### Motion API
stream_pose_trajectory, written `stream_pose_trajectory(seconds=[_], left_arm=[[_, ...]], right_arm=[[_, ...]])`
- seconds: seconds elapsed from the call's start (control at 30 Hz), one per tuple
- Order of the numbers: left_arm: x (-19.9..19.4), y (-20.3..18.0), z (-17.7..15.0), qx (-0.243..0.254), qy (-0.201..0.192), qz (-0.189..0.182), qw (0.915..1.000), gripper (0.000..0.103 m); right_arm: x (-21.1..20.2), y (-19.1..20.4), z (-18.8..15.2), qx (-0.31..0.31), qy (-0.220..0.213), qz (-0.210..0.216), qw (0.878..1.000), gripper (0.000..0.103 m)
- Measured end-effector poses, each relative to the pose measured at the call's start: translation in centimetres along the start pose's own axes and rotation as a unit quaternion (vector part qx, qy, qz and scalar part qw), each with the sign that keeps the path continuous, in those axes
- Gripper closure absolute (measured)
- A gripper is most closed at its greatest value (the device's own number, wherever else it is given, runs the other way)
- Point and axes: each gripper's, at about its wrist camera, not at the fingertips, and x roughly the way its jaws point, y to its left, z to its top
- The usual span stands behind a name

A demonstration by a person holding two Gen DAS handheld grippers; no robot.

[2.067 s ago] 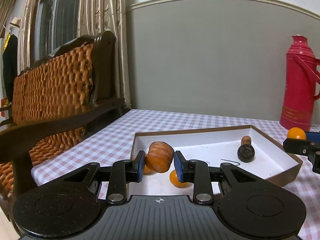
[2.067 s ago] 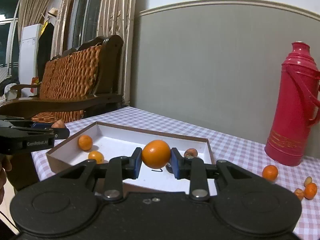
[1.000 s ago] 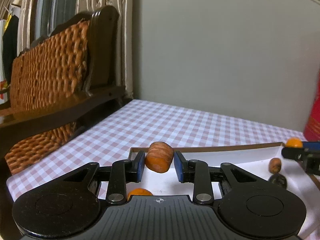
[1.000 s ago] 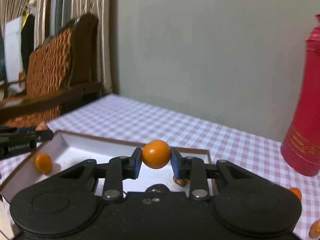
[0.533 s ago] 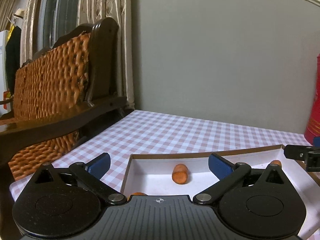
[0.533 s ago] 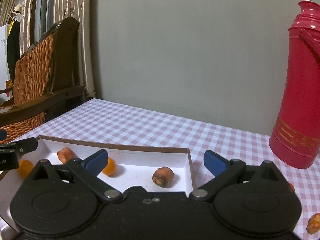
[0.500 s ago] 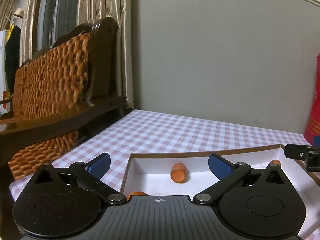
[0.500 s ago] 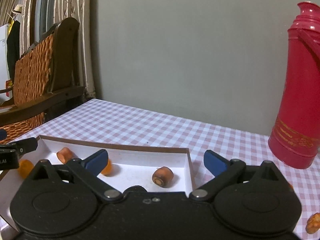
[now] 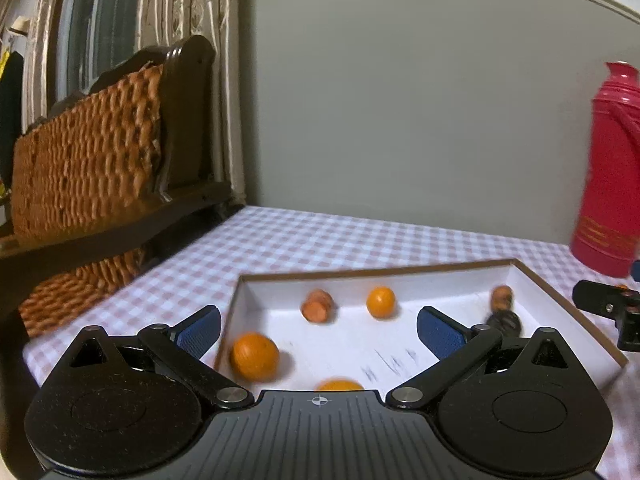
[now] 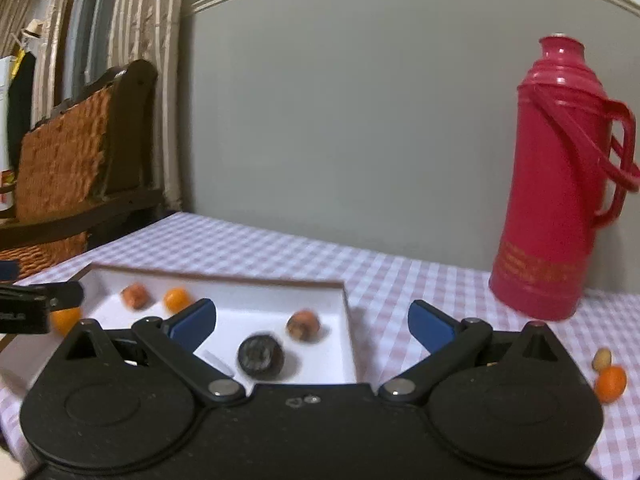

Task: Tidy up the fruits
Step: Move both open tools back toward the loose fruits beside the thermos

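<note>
A shallow white box with a brown rim (image 9: 360, 272) lies on the checked table. In it are a brown ribbed fruit (image 9: 318, 306), a small orange (image 9: 381, 302), a bigger orange (image 9: 256, 356), another orange (image 9: 340, 385) half hidden by my gripper body, and a dark fruit (image 9: 504, 323). My left gripper (image 9: 318, 330) is open over the box's near left corner, holding nothing. My right gripper (image 10: 313, 320) is open at the box's right end (image 10: 344, 292), with nothing held. Below it, in the box, lie the dark fruit (image 10: 260, 354) and a brown fruit (image 10: 304, 325).
A tall red thermos (image 10: 556, 184) stands on the table right of the box. A loose orange (image 10: 610, 383) and a nut (image 10: 602, 358) lie at the far right. A wicker-backed wooden chair (image 9: 100, 168) stands off the table's left edge.
A second ago the left gripper held the brown ribbed fruit and the right an orange. Both jaws have opened, those fruits now lie in the box, and both grippers have drawn back.
</note>
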Motion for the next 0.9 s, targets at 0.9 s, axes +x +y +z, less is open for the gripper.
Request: stream_pose_trajectory(seconds=[0.9], left_arm=[[-10.2, -2.9, -4.6, 0.05, -0.034, -0.052, 0.9968, 0.0]], right_arm=[[-11.7, -0.8, -5.7, -0.046, -0.007, -0.06, 0.997, 0.006]])
